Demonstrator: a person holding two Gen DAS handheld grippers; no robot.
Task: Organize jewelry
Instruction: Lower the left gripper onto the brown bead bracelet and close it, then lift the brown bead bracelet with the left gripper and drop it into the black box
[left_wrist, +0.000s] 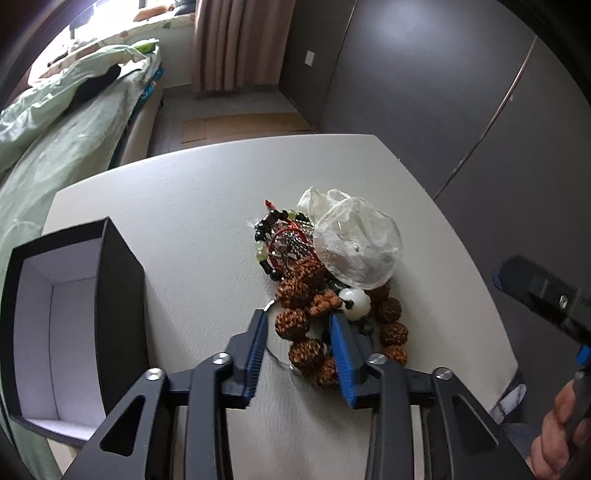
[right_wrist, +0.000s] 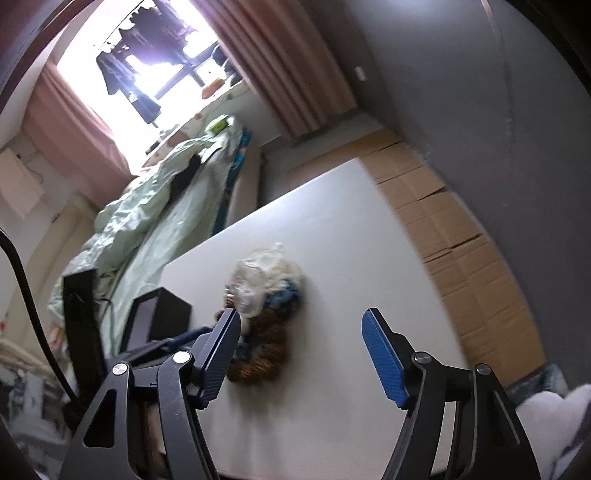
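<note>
A heap of jewelry lies mid-table. It holds a bracelet of rough brown beads (left_wrist: 295, 321) with a white bead (left_wrist: 354, 303), a dark and green bead string (left_wrist: 266, 236), and a crumpled clear bag (left_wrist: 354, 243) on top. My left gripper (left_wrist: 297, 314) points down at the heap and is open. Its blue pads straddle the brown beads: the right pad lies against them and the left pad stands slightly off. An open black box (left_wrist: 122, 280) with a pale lining stands to the left. In the blurred right wrist view, my right gripper (right_wrist: 301, 321) hangs open and empty above the table, with the heap (right_wrist: 266, 314) by its left finger.
The white table (left_wrist: 192, 229) ends close behind the heap and at the right. A bed with a green quilt (left_wrist: 55, 140) runs along the left. Flattened cardboard (right_wrist: 454, 236) covers the floor beyond. A dark wardrobe wall (left_wrist: 461, 92) stands at the right. A hand (left_wrist: 561, 424) shows at the lower right.
</note>
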